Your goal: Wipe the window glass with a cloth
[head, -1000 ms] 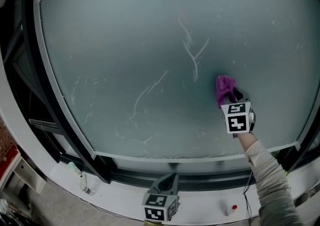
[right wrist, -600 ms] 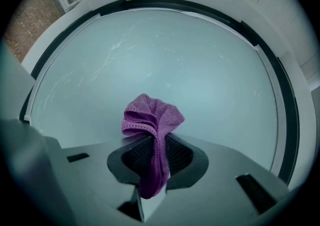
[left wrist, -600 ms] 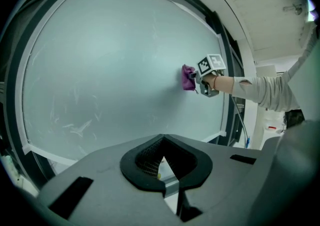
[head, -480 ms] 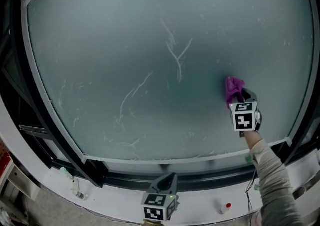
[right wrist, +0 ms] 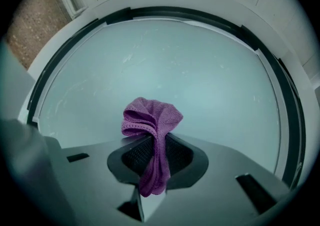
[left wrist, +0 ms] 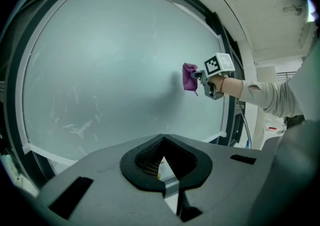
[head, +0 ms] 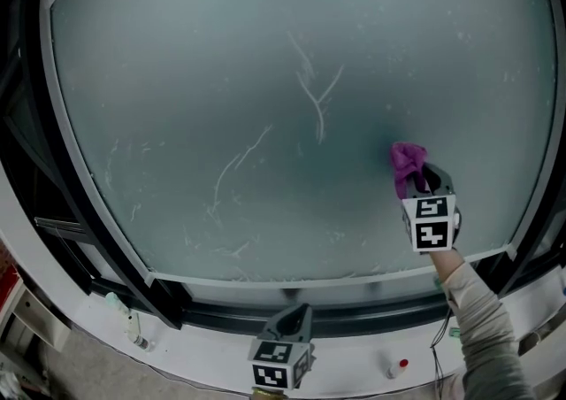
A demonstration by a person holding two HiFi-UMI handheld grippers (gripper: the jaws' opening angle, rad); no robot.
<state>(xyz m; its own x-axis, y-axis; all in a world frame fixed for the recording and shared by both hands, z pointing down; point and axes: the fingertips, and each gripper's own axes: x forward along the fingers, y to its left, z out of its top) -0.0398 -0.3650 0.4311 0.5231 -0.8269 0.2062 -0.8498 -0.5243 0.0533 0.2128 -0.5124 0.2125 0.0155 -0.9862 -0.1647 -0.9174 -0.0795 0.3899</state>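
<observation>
**Change observed.** Over the last second the crumpled purple cloth (head: 407, 160) has travelled rightward across the large frosted window glass (head: 203, 53), away from the forked white streak (head: 317, 99). In the last half second it has dropped slightly and edged back. It now sits at the lower right of the pane, apparently pressed against it, well apart from the streak.

**Meaning for the task.** Wiping is judged under way but far from complete. The forked streak, the long slanting streak (head: 237, 165) and the scuffing towards the lower left remain on the glass. The pass appears to have covered only the right-hand zone.

**Grippers.** The right gripper (head: 423, 175) has its jaws closed tight on the cloth. The bunched head stands proud of the tips and a tail hangs down between them in the right gripper view. The left gripper (head: 297, 320) hangs low by the white sill (head: 212, 356), clear of the glass. Its jaws are drawn together with nothing between them.

**Markings.** No brand, label or legible writing is found. Only black-and-white square marker patterns show, on each gripper's cube.
</observation>
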